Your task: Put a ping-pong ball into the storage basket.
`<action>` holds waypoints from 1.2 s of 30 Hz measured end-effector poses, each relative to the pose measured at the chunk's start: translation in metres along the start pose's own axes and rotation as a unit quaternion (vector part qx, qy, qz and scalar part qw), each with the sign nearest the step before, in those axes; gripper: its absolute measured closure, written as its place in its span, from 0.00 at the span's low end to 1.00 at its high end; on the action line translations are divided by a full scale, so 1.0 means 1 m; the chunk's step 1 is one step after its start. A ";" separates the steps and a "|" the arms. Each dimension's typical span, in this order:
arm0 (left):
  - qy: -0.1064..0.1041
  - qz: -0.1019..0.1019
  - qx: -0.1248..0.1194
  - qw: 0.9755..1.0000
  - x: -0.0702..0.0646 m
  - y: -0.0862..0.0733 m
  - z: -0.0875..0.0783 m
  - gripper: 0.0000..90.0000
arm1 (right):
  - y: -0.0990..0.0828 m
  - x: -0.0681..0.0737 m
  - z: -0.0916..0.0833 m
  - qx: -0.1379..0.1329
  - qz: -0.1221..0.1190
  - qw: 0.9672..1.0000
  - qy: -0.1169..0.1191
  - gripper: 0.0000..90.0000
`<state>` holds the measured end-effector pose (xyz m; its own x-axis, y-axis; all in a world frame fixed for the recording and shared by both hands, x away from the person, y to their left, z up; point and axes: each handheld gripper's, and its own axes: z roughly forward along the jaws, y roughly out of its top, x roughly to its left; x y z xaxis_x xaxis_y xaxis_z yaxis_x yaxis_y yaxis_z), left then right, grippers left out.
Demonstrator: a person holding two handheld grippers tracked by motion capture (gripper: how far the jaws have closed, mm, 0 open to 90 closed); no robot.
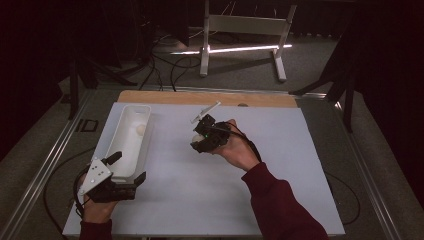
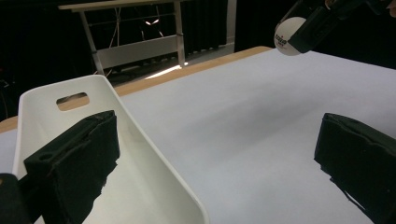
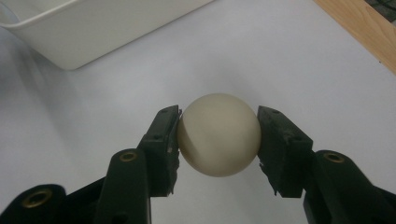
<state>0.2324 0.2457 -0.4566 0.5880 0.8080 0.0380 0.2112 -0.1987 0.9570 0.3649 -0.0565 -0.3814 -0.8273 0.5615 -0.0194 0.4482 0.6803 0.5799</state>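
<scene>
1. Right gripper (image 3: 218, 140) is clamped on a small cream ball (image 3: 218, 135), pads pinching it at opposite sides, approx. at its widest line. In the high view it's held over the mid table (image 1: 210, 200), a bit right of the white bin (image 1: 131, 150); whether it's lifted or touching the sheet I can't tell.
2. Left gripper (image 1: 131, 170) sits at the bin's near end, jaws spread wide w/ nothing between them; one jaw is inside the bin, the other outside, straddling its wall.
3. A second pale round thing (image 1: 141, 129) lies inside the bin, prob. another ball.
4. Ball looks like a ping-pong type w/ printed logo: v. light, thin hard shell, smooth, so it likely slips or pops out if squeezed off-centre. Best held across the widest part w/ modest force.
</scene>
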 end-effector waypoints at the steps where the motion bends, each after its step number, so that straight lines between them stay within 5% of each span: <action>1: 0.000 0.000 0.000 1.000 0.000 0.000 0.000 0.01 | 0.000 0.000 0.000 0.000 -0.001 1.000 0.000 0.56; 36: -0.001 -0.002 -0.005 1.000 0.000 0.000 -0.001 0.01 | 0.023 0.006 0.002 -0.026 0.007 1.000 0.013 0.56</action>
<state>0.2318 0.2467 -0.4559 0.5887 0.8076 0.0345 0.2057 -0.1910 0.9598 0.3713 -0.0367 -0.3695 -0.8304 0.5571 0.0101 0.4417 0.6470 0.6216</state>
